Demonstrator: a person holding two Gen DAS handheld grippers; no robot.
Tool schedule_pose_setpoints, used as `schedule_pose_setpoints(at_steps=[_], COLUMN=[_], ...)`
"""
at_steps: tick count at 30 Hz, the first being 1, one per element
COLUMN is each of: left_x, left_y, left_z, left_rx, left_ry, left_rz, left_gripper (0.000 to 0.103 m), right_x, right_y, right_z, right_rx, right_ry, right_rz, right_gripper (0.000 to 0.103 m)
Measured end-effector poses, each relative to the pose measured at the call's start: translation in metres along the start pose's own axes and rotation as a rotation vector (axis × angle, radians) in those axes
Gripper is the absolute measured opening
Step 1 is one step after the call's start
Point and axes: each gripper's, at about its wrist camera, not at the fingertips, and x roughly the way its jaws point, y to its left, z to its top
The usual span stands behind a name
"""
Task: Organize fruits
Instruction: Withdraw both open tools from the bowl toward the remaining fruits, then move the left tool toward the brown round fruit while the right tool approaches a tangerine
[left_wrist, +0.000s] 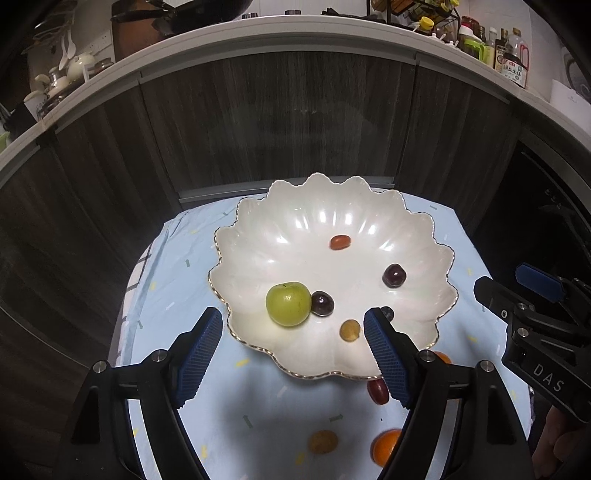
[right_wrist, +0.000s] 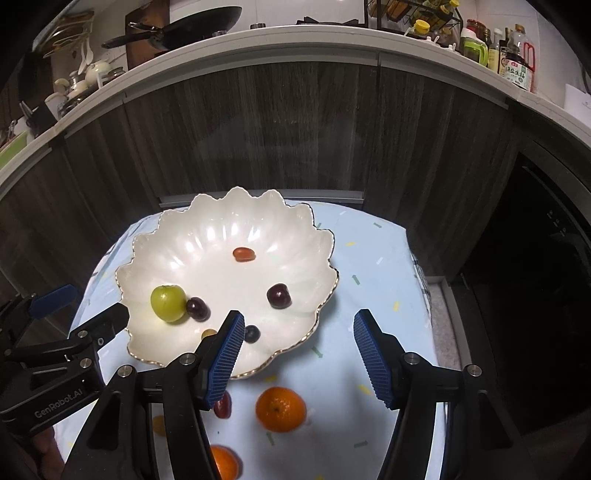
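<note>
Honestly, with both my left hand-held gripper (left_wrist: 293, 350) and right hand-held gripper (right_wrist: 299, 354) spread and empty, my worry is the orange (right_wrist: 281, 409) just under the right one rolling off the counter (right_wrist: 388, 258) if nudged, instead of joining the bowl (right_wrist: 177, 236) ahead-left.

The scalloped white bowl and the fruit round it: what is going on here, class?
A person holds two grippers above a scalloped white bowl on a pale blue cloth. Both the left gripper and right gripper are open and empty. A green apple and small fruits lie inside; the round orange tangerine waits on the cloth.
</note>
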Motion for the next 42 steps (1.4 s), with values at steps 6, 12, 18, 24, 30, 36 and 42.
schedule_pose_setpoints(at_steps=[6,12,18,24,30,36,42], left_x=[-0.010,-0.021,-0.030,-0.036,-0.040,-0.045,-0.049], left_y=[-0.001,-0.002,-0.002,0.000,0.002,0.007,0.009], left_z=[-0.003,-0.008,-0.017,-0.028,-0.040,-0.049,-0.060], left_rx=[0.001,0.003,0.012,0.023,0.048,0.049,0.055], left_ry=[-0.007,-0.013,-0.009,-0.003,0.009,0.011,0.018], left_rz=[-0.001,-0.001,-0.004,-0.002,-0.012,-0.009,-0.007], left_gripper=[0.079,0.079,0.079,0.079,0.079,0.079,0.079], right_x=[-0.012,-0.022,-0.032,-0.037,-0.042,-0.046,-0.051], right_y=[0.000,0.001,0.003,0.007,0.013,0.020,0.024], right_z=[-0.003,-0.007,-0.016,-0.025,-0.036,-0.045,-0.055], right_rx=[-0.002,-0.005,-0.009,-0.014,-0.022,-0.030,-0.038], right_ry=[-0.012,-0.019,-0.019,-0.009,0.005,0.017,0.029], right_rz=[-0.003,-0.004,-0.007,-0.005,-0.005,-0.003,0.000], right_gripper=[0.063,0.063,0.063,0.063,0.063,0.063,0.063])
